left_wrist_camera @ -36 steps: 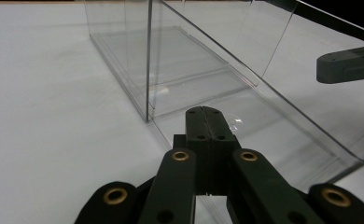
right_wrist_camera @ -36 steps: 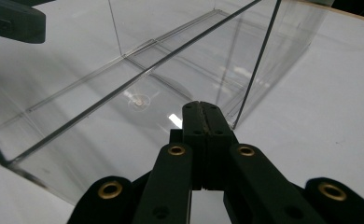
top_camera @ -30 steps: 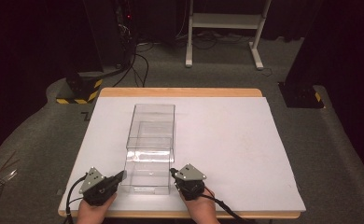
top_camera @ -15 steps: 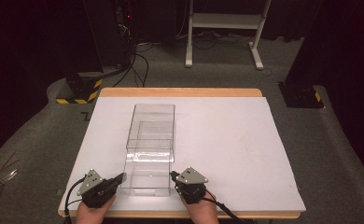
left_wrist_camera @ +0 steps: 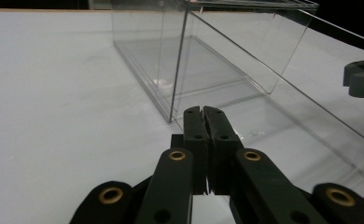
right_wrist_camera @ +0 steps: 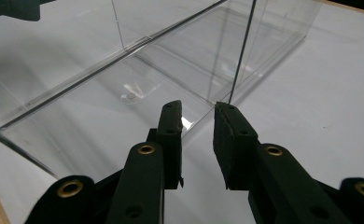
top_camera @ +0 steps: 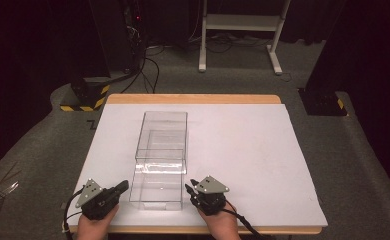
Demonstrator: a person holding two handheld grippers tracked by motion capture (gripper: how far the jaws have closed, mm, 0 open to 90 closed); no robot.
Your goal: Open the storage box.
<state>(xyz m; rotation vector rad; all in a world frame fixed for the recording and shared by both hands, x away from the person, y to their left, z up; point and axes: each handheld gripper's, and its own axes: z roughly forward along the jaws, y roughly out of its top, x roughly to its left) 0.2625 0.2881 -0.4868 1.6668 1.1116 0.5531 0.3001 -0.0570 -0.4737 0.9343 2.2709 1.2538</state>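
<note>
Table centre-frame in the high view, with a clear box lying lengthwise on its left-centre, long axis running from the near edge toward the far edge. Left gripper sits just left of the box's near end, right gripper just right of it, each hand at the near table edge. Behind the table, on the floor: a stand at centre-right and cables to the left.
</note>
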